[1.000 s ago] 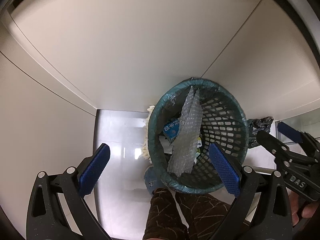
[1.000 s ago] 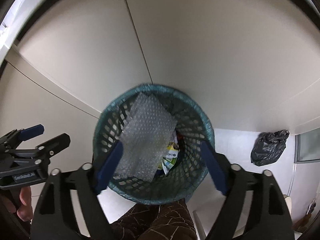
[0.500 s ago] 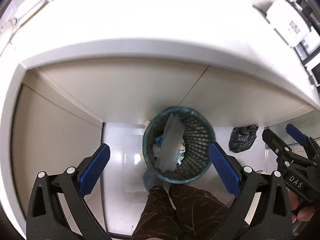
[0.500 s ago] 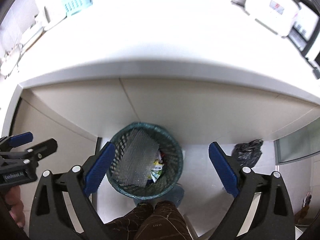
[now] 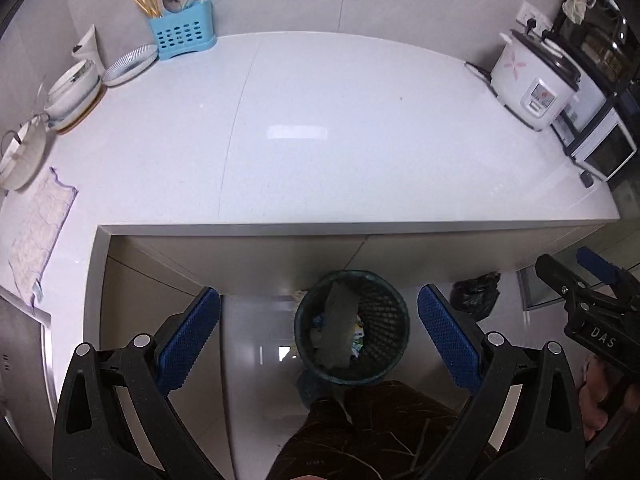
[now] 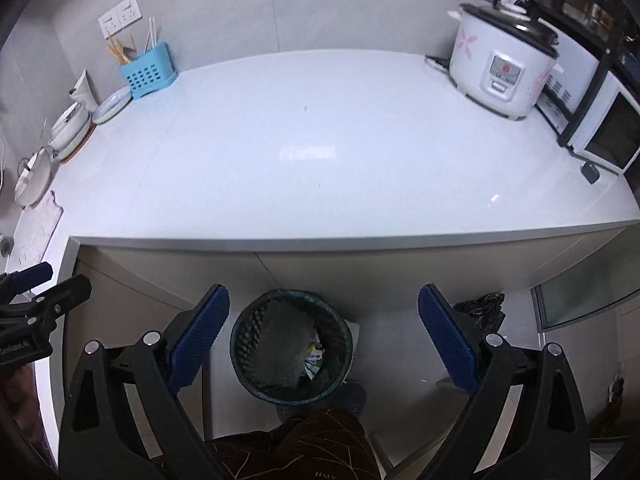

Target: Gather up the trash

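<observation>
A: Start with the biggest thing. What's the table (image 5: 320, 132) carrying?

B: Nothing loose that reads as trash. A rice cooker (image 5: 532, 80) sits at the right end, a blue utensil caddy (image 5: 182, 36) and some dishes (image 5: 128, 65) at the back left.

A: So where is the trash?

B: In the green mesh bin (image 5: 390, 354) on the floor, below the table's front edge. A sheet of bubble wrap (image 5: 336, 328) leans inside it, long axis running from the far rim to the near one, with small wrappers (image 6: 314, 354) beside it.

A: And the grippers?

B: Both are spread wide and empty. The bin lies below and between the fingers of the left gripper (image 5: 319, 336) and the right gripper (image 6: 323, 334); neither looks clearly nearer.

A: What has changed?

B: A second ago both cameras were down close over the bin, which filled the view. They've risen, so the tabletop now shows.
</observation>
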A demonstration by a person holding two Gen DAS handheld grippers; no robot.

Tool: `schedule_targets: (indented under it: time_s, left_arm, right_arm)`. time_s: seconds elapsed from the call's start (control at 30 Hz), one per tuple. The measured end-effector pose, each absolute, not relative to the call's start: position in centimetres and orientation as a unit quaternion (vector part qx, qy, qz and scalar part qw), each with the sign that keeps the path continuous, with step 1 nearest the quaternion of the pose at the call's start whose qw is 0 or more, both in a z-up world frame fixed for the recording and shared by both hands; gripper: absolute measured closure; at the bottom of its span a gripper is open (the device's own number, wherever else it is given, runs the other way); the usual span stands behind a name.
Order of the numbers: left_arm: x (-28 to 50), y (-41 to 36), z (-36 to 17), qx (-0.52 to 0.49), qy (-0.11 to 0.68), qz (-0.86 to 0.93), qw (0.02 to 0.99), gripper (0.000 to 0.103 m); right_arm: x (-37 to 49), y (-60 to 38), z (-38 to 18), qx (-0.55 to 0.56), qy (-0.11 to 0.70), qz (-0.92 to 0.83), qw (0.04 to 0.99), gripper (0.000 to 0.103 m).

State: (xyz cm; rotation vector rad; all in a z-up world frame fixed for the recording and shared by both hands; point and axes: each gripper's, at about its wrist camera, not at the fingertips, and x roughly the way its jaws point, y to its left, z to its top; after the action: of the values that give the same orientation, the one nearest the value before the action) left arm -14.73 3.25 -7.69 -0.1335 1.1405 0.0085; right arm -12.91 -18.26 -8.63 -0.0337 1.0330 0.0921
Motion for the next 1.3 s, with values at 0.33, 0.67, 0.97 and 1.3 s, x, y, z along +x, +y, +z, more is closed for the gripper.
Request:
schedule_targets:
  time_s: [0.33,0.67,0.97,1.3]
  left_arm:
    - [-15.2,3.6,-3.8,-0.051,0.518,-0.002,0.854,0.006]
    - [-16.2,3.1,-3.4,-0.049,0.517,-0.007,0.854,0.006]
    - [-16.4,2.6,-3.4,-0.047,0.518,-0.017,0.854,0.006]
    - [-16.4,2.4,-3.2,-0.046,0.514,-0.024,0.856,0.006]
  right_arm:
    - [-14.7,-17.9,-3.8,-0.016,0.481,0.03,0.876,0.012]
    - [-15.6,-18.9,-3.9,-0.015,0.489,0.013,0.872,0.012]
    - [-15.7,-18.9,-4.0,-0.016,0.491,0.012,0.871,0.012]
    - [-15.5,-19.3,-3.8,-0.018,0.49,0.014,0.872,0.012]
